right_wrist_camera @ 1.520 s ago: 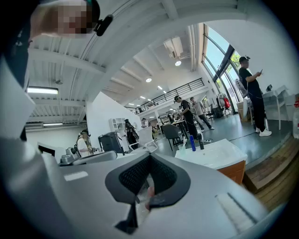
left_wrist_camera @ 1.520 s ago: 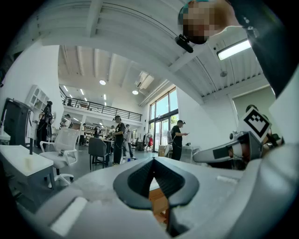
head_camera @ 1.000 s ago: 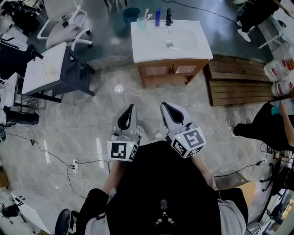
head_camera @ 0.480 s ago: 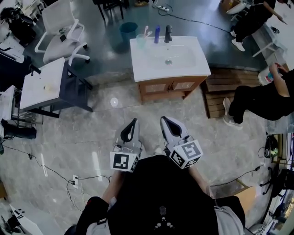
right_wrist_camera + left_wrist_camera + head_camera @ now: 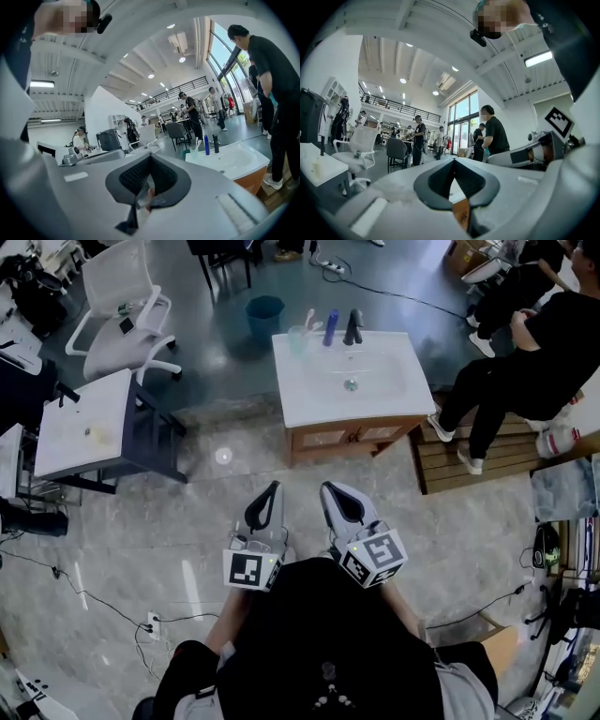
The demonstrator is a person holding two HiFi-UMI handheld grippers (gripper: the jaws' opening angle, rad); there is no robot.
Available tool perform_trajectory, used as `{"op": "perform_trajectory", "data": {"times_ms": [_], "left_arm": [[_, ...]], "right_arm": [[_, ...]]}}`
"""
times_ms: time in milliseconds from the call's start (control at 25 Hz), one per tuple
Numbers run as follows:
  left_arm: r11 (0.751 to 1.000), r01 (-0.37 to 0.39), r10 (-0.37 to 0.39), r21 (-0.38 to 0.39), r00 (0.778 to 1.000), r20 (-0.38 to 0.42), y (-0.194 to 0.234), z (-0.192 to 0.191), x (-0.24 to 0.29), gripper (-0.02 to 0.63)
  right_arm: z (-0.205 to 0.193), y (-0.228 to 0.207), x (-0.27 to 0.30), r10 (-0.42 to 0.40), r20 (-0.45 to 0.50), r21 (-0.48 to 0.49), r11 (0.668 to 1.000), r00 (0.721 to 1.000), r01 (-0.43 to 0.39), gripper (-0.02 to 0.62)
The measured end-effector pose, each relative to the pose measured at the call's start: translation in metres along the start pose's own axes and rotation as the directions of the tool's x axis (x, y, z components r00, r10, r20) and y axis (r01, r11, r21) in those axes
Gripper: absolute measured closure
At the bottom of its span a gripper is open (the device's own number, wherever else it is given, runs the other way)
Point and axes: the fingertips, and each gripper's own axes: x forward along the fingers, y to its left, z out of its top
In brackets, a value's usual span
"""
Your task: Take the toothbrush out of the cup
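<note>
A clear cup (image 5: pixel 299 335) with a toothbrush (image 5: pixel 307 320) in it stands at the back left corner of a white sink top (image 5: pixel 309 390), far ahead of me. In the right gripper view the cup (image 5: pixel 197 146) is small, left of a blue bottle (image 5: pixel 206 145) and a black tap (image 5: pixel 215 143). Both grippers are held low, close to my body and well short of the sink. My left gripper (image 5: pixel 272 487) is shut with nothing in it, its tips (image 5: pixel 453 161) meeting. My right gripper (image 5: pixel 328 488) is shut and holds nothing either, seen again as the right gripper (image 5: pixel 149 157).
The sink sits on a wooden cabinet (image 5: pixel 347 437). A teal bin (image 5: pixel 264 309) stands behind it. A white chair (image 5: pixel 122 292) and a white table (image 5: pixel 80 423) are at the left. At the right lies a wooden platform (image 5: pixel 469 460) with a person (image 5: pixel 525 343) on it. Cables (image 5: pixel 112 587) lie on the floor.
The sink has shifted right and down in the head view. A person in black has moved in at the right. Both grippers have stayed shut, side by side.
</note>
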Motion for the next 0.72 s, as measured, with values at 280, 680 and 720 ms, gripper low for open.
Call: {"op": "perform_trajectory", "data": {"times_ms": [280, 680, 720], "left_arm": [[1.000, 0.029, -0.028, -0.004, 1.000, 0.006, 0.053, 0.008, 0.009, 0.604], [0.998, 0.070, -0.070, -0.003, 0.998, 0.009, 0.109, 0.007, 0.009, 0.604], [0.998, 0.065, -0.065, -0.009, 0.998, 0.009, 0.114, 0.006, 0.008, 0.604]], "right_arm": [[0.006, 0.021, 0.051, -0.011, 0.012, -0.004, 1.000, 1.000, 0.011, 0.594], [0.005, 0.047, 0.100, -0.031, 0.022, 0.003, 1.000, 0.999, 0.031, 0.594], [0.004, 0.049, 0.103, -0.033, 0.020, 0.005, 0.999, 0.999, 0.033, 0.594]]}}
